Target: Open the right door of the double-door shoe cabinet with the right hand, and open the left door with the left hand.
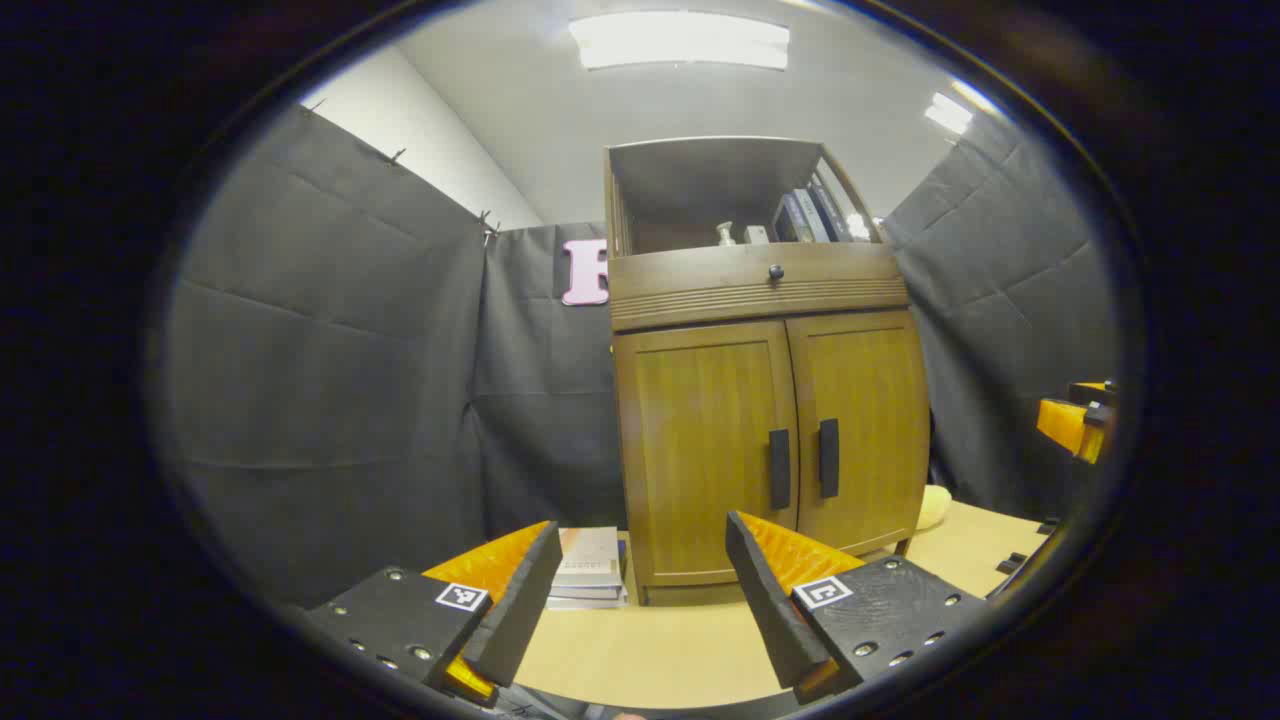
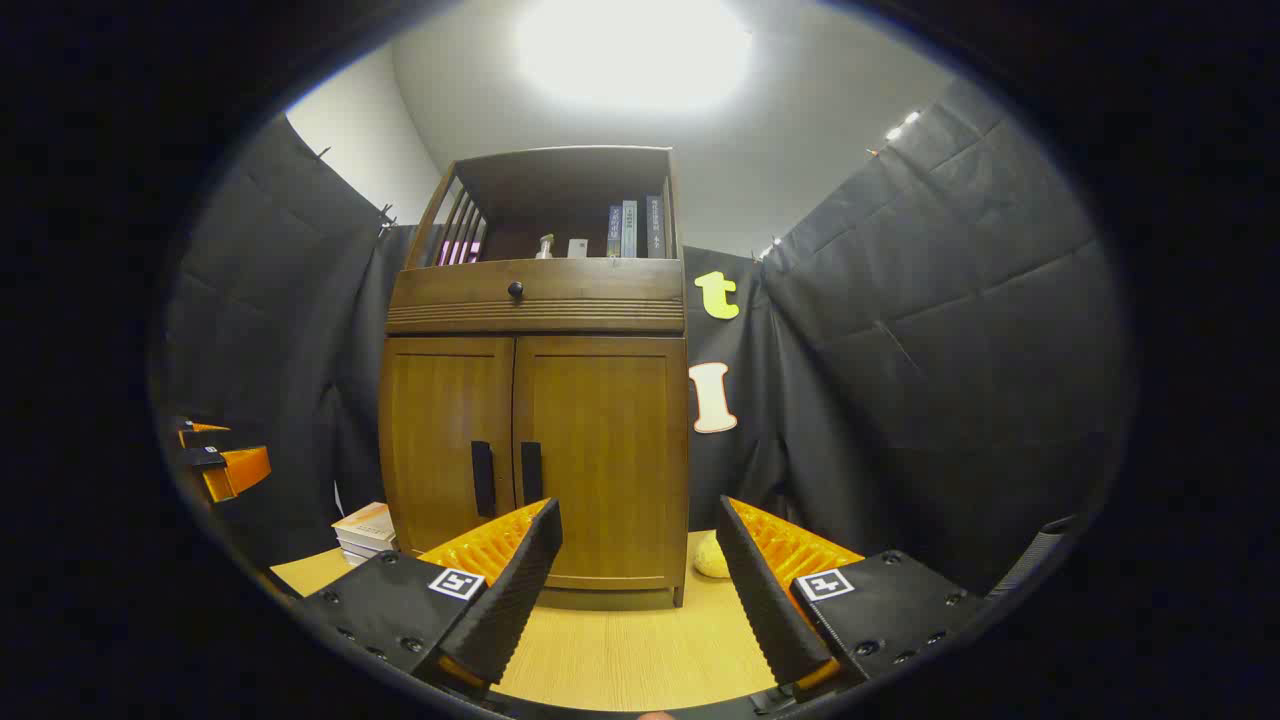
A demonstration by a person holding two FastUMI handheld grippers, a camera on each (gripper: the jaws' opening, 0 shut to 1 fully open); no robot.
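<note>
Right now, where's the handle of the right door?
In the right gripper view, the right door handle hangs low on the right door's inner edge, beside the left door handle, just above the open right gripper.

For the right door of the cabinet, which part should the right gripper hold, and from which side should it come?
Grip the dark vertical handle on the right door, near the centre seam. It is a narrow upright bar, so the right gripper, now open, should probably come straight from the front, one finger on each side of it. The left door's handle stands close beside it, so room there looks tight.
</note>
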